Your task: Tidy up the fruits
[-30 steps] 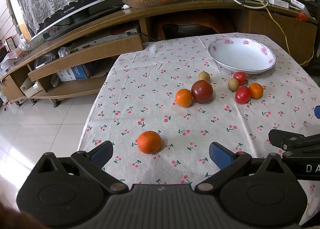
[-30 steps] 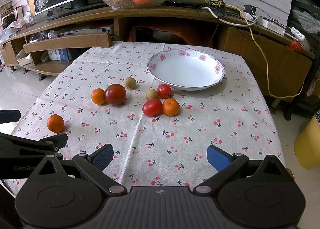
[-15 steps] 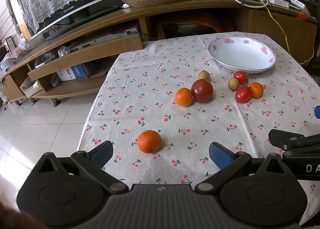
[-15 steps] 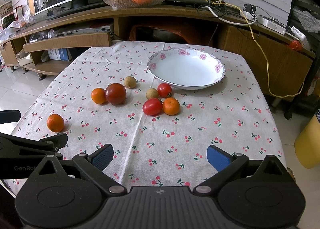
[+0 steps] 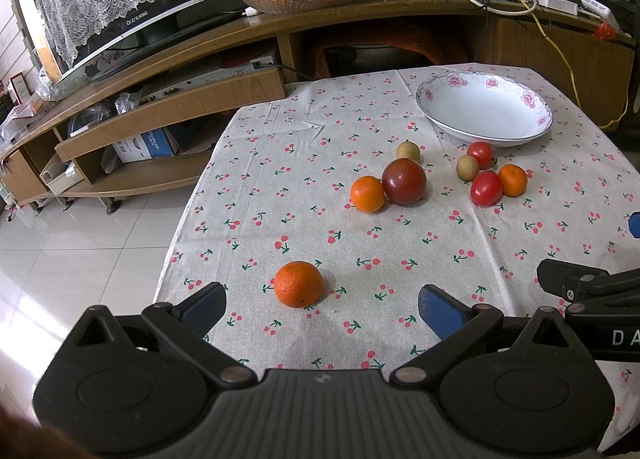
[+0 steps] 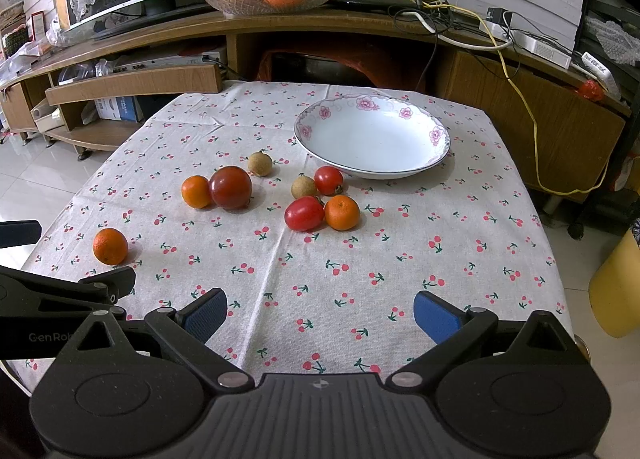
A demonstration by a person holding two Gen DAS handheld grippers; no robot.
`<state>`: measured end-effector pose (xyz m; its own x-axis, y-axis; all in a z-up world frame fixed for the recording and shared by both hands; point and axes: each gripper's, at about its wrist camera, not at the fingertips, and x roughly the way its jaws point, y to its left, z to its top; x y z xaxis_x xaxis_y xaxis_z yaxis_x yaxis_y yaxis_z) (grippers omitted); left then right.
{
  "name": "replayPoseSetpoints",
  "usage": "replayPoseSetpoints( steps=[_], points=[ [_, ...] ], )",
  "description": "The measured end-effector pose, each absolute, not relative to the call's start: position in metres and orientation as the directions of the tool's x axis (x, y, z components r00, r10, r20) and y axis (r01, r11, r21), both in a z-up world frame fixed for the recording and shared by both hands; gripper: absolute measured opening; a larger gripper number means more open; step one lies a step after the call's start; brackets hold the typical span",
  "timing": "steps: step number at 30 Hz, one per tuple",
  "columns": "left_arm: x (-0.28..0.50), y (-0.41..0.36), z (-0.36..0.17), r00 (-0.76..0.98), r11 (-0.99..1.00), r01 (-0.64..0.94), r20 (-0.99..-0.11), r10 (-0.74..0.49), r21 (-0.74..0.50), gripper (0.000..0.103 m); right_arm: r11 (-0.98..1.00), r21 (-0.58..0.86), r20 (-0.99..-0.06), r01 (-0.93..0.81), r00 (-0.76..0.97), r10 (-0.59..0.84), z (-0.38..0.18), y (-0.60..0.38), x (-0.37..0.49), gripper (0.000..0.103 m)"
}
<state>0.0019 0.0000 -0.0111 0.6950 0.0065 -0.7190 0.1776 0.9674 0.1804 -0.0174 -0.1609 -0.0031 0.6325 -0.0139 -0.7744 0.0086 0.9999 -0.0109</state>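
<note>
You're holding both grippers wide, empty: left gripper [image 5: 320,305], right gripper [image 6: 320,317]. Orange [image 5: 298,283] sitting nearest left: firm, round, rolls; pinch across middle. Tomatoes [image 6: 304,213] softer, squeeze lightly. Bowl [image 6: 438,157] empty.

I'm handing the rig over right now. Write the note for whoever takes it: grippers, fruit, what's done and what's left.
Left gripper: open, empty, low over the near table edge, with the lone orange just ahead of its fingers.
Right gripper: open, empty, facing the table centre.
White bowl: empty, at the far side.
Loose on the cloth: orange touching the dark tomato; a longan; a cluster by the bowl of longan, two red tomatoes and an orange.
Done: nothing in the bowl.
Left: all eight pieces, presumably into the bowl.
</note>
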Motion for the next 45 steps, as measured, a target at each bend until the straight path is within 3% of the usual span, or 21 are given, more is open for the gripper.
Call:
replayPoseSetpoints(
  steps=[24, 32, 41, 45],
  points=[
    [0.003, -0.003, -0.016, 0.678, 0.973, 0.184, -0.735, -0.022, 0.14, 0.103, 1.0, -0.01, -0.777, 0.009, 0.629, -0.013, -0.004, -0.163, -0.017, 0.099],
    [0.007, -0.001, -0.013, 0.617, 0.97, 0.203, -0.787, -0.022, 0.132, 0.103, 1.0, -0.01, -0.779, -0.001, 0.627, -0.008, -0.004, -0.162, -0.015, 0.099],
    [0.032, 0.021, -0.009, 0.648, 0.958, 0.265, -0.756, -0.094, 0.108, 0.103, 0.998, -0.02, -0.778, -0.056, 0.628, 0.019, -0.001, -0.171, 0.015, 0.096],
    [0.045, 0.02, -0.014, 0.663, 0.939, 0.336, -0.727, -0.178, 0.077, 0.103, 0.992, -0.024, -0.789, -0.125, 0.612, 0.058, -0.009, -0.171, 0.037, 0.085]
  ],
)
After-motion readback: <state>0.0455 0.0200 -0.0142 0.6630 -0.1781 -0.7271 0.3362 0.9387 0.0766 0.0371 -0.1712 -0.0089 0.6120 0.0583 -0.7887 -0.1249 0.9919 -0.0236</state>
